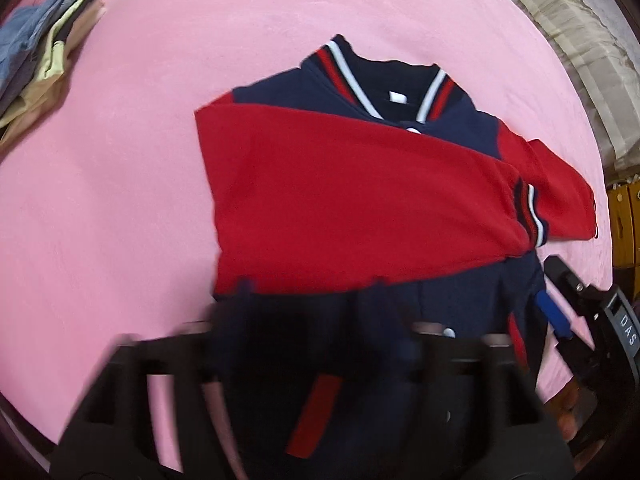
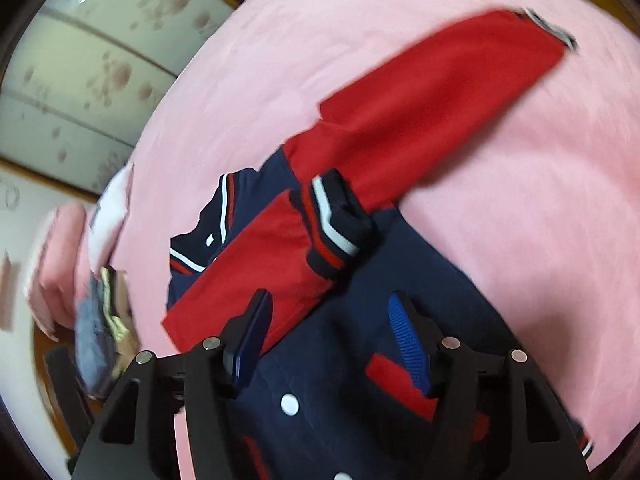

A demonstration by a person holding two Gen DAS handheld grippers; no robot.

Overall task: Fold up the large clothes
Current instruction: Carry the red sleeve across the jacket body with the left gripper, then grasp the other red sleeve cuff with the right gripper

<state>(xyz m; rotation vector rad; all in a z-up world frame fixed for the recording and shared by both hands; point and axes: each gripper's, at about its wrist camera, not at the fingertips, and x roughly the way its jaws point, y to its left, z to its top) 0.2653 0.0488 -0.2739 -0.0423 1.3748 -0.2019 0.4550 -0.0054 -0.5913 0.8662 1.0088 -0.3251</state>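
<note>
We see the right tool (image 2: 328, 332) with its fingers spread apart, nothing between them, hovering over the navy body of the jacket (image 2: 340, 360). One blue pad (image 2: 408, 344) shows its ribbed face.

The left tool (image 1: 308, 300) is badly blurred. Its fingers sit against the navy fabric below the folded sleeve, and we cannot tell whether they are parted or gripping.

The jacket lies face up on the pink bed (image 1: 120, 180), collar (image 1: 396, 80) away from us. One red sleeve (image 1: 360, 200) is folded across the chest, its striped cuff (image 1: 530, 216) near the far side seam. The other sleeve (image 2: 440, 96) stretches out flat onto the bed. A white snap (image 2: 289, 404) shows on the front placket.

A pile (image 1: 44, 52) of folded clothes sits well apart, at the bed's edge.
</note>
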